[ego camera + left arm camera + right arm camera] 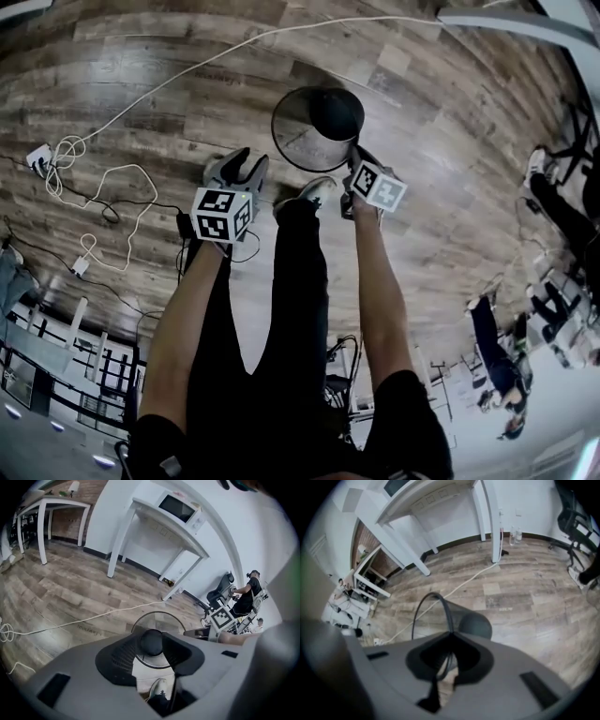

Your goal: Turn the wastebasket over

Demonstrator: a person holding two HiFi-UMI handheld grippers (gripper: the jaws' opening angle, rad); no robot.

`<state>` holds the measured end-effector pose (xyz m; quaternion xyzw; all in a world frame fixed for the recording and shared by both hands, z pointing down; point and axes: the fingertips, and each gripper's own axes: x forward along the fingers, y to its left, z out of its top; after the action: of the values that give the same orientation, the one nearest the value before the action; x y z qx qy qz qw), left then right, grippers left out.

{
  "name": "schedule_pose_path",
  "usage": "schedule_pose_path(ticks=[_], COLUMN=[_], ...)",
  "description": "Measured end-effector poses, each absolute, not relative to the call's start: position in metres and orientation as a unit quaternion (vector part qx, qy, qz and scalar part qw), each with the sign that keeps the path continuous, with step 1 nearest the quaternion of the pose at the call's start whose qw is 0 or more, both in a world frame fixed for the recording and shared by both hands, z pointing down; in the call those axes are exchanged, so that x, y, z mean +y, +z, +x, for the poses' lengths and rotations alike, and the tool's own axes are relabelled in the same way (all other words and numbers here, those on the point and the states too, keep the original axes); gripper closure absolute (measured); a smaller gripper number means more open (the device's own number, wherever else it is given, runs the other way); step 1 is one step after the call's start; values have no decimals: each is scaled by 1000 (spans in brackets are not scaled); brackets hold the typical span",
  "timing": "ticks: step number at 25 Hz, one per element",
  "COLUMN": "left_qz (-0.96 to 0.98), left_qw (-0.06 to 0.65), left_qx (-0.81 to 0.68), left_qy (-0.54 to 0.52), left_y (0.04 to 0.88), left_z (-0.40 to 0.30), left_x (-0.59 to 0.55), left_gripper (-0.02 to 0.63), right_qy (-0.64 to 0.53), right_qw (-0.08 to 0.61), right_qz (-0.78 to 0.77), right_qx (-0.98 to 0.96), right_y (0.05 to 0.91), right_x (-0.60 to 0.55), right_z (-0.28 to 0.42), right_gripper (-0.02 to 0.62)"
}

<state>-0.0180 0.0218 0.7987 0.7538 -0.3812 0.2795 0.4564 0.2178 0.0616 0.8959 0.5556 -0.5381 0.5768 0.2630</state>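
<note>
Right gripper (449, 637) clamps the rim of the black round mesh wastebasket (295, 131), mouth tipped toward the person, base pointing away; left gripper (249, 161) stands open.

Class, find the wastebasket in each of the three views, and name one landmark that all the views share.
Head view: wastebasket at upper centre.
Left gripper view: wastebasket at lower centre.
Right gripper view: wastebasket just below centre.
Shared landmark: the long white cable.
</note>
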Motion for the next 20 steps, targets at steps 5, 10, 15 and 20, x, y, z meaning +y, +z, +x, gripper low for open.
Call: schedule_pose_path(ticks=[5,10,15,20], left_qz=[736,722,700,698], left_qw=[482,490,499,510], left_qx=[-361,-361,-391,-399], left_qy=[308,331,329,307], left_y=[833,854,869,873], left_z=[-23,-38,-67,-84], left_x=[32,36,30,22], left_gripper=[400,400,402,475], right_qy=[581,588,591,595], right_qw=[241,211,192,181], right_qz=[546,529,502,487], right_qx=[-554,-575,-601,-613], right_y=[867,837,812,802], right_x=[62,54,43,36], right_z=[202,174,144,126], right_gripper=[548,548,548,548])
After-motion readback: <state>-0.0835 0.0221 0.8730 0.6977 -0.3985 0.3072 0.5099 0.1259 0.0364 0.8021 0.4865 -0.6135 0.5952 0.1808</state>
